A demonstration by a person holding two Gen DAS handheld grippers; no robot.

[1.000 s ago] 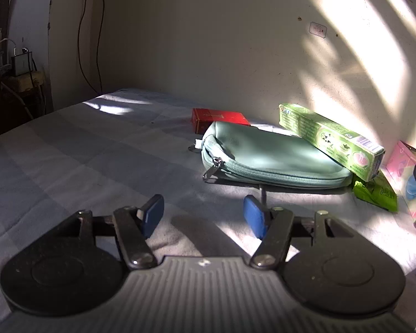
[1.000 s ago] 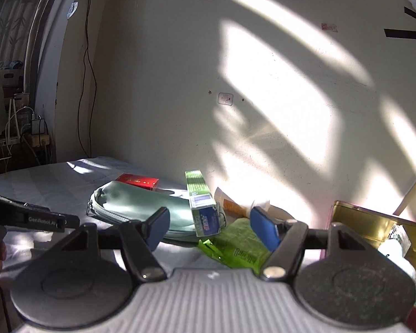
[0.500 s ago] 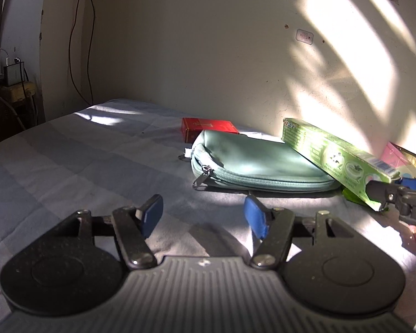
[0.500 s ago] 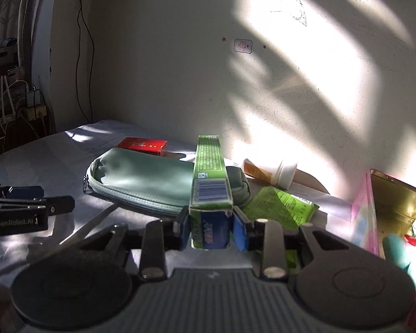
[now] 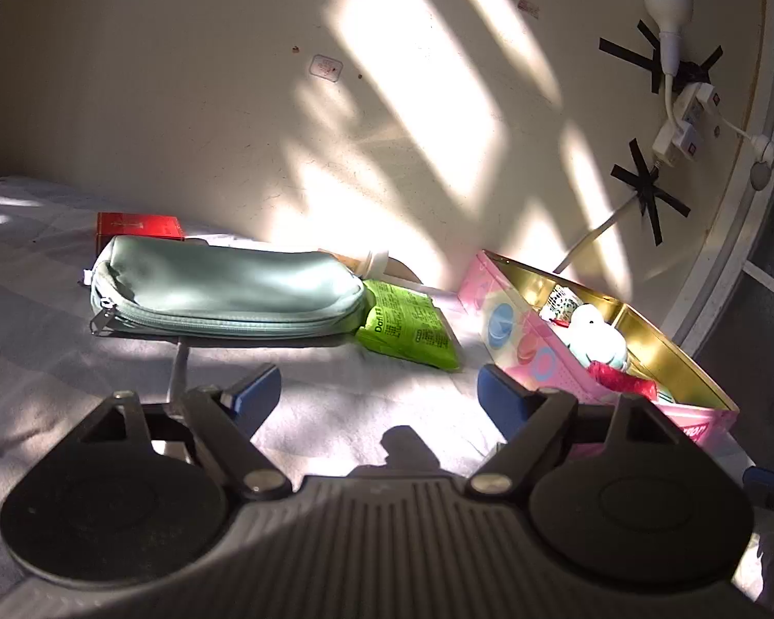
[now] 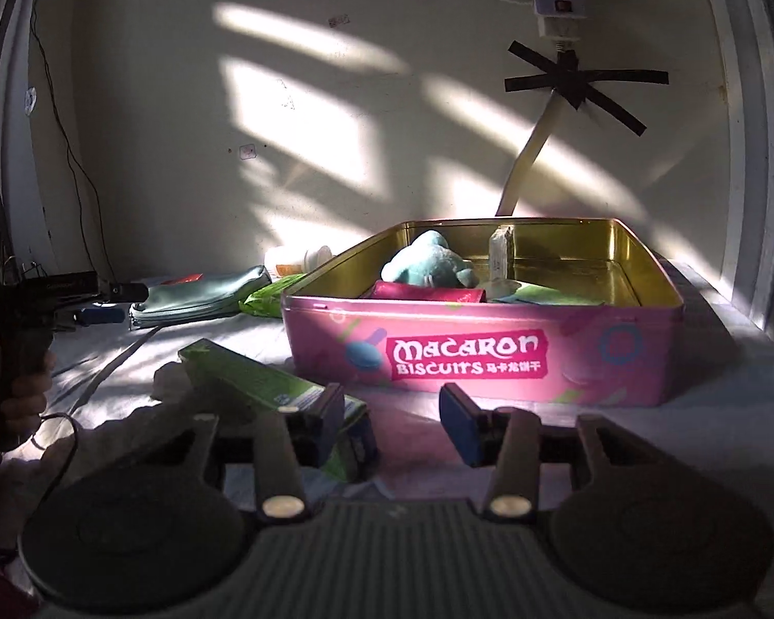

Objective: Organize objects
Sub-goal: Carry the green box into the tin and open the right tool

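A pink Macaron Biscuits tin (image 6: 480, 351) stands open on the bed, holding a teal plush toy (image 6: 428, 263) and small items; it also shows in the left wrist view (image 5: 521, 345). My right gripper (image 6: 392, 423) is open in front of the tin. A long green box (image 6: 253, 376) lies on the sheet against its left finger (image 6: 330, 418), not clamped. My left gripper (image 5: 379, 397) is open and empty, short of a teal zip pouch (image 5: 227, 294) and a green sachet (image 5: 407, 330).
A red box (image 5: 139, 227) lies behind the pouch by the wall. A white-capped tube (image 6: 299, 258) lies near the wall. The left gripper and the hand holding it (image 6: 26, 309) are at the far left of the right wrist view. Taped cables hang on the wall (image 6: 567, 82).
My right gripper was shut on the green box; it has carried it over to the front of the tin and opened. The left gripper has turned right toward the tin.
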